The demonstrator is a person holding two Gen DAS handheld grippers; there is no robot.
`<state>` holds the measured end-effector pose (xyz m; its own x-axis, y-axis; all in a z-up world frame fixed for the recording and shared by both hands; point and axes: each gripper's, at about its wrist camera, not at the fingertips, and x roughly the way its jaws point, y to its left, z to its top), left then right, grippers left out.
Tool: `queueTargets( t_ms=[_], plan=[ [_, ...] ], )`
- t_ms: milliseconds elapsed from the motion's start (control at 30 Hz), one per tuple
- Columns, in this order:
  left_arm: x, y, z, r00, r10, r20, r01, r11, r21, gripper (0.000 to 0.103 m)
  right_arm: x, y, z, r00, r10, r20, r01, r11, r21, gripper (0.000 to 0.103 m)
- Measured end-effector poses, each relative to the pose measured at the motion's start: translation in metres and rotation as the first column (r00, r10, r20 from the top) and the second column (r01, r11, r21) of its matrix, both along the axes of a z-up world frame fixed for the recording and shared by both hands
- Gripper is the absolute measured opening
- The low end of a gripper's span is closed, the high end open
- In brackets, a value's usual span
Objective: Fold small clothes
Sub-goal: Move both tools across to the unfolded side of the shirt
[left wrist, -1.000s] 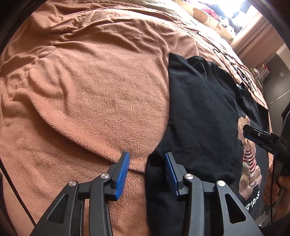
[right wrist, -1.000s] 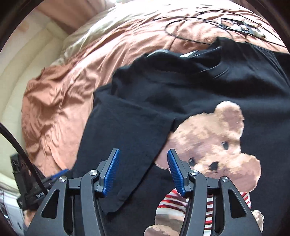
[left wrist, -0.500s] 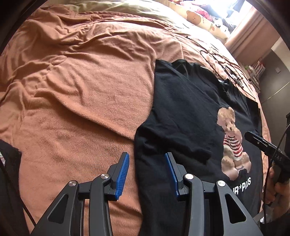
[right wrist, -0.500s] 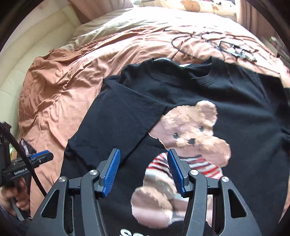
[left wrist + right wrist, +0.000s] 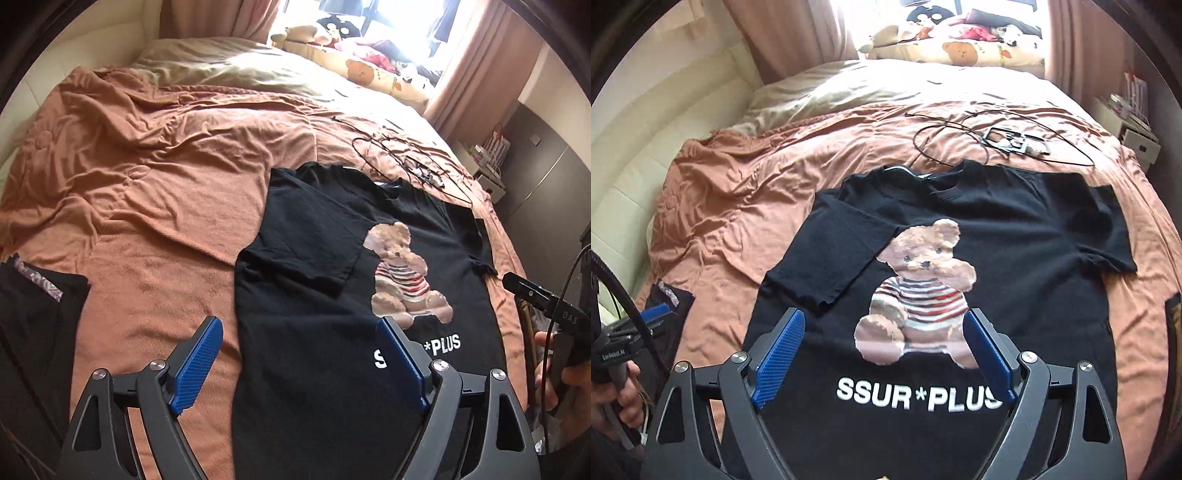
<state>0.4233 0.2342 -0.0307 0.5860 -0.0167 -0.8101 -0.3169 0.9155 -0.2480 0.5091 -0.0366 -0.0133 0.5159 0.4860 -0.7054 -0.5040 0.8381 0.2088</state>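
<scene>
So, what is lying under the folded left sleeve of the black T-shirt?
The folded sleeve lies on the front of the black T-shirt and covers one edge of the bear print. How much of the print it hides cannot be seen.

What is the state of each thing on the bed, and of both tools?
Black T-shirt: lying flat, print up, one sleeve folded in, the other spread.
Left tool: open, holds nothing.
Right tool: open, holds nothing.
Cable: lying loose beyond the collar.
Blanket: wrinkled.
</scene>
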Motion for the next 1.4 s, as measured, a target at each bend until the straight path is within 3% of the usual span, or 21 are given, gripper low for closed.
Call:
queueTargets(
  t_ms=[267,500,733,933,1133,1300,1400],
  plan=[
    [-0.049,-0.047,0.044,0.996,-0.042,0.072,0.042,0.999,0.014,0.087,-0.059,-0.073,0.031,0.999,-0.045,0.011,0.044,0.997,0.063,0.09],
    [-0.086,-0.078,0.082,0.987,-0.077,0.14,0.077,0.997,0.011,0.088,-0.109,-0.135,0.059,0.992,-0.114,0.044,0.112,0.992,0.061,0.09],
    [-0.106,-0.109,0.107,0.974,-0.111,0.196,0.107,0.994,0.028,0.094,-0.135,-0.178,0.078,0.977,-0.2,0.077,0.192,0.977,0.096,0.09],
    [-0.091,-0.132,0.108,0.974,-0.13,0.184,0.127,0.992,0.026,0.095,-0.142,-0.2,0.074,0.97,-0.219,0.105,0.208,0.972,0.107,0.09],
    [-0.057,-0.154,0.104,0.976,-0.138,0.169,0.137,0.99,0.017,0.095,-0.129,-0.222,0.056,0.966,-0.236,0.105,0.216,0.96,0.176,0.09],
    [-0.017,-0.172,0.098,0.969,-0.182,0.166,0.176,0.983,0.047,0.095,-0.094,-0.239,0.025,0.956,-0.285,0.074,0.263,0.939,0.223,0.09],
    [0.01,-0.182,0.09,0.966,-0.194,0.17,0.19,0.981,0.041,0.094,-0.068,-0.252,0.0,0.953,-0.303,0.011,0.287,0.912,0.294,0.081]
  ],
)
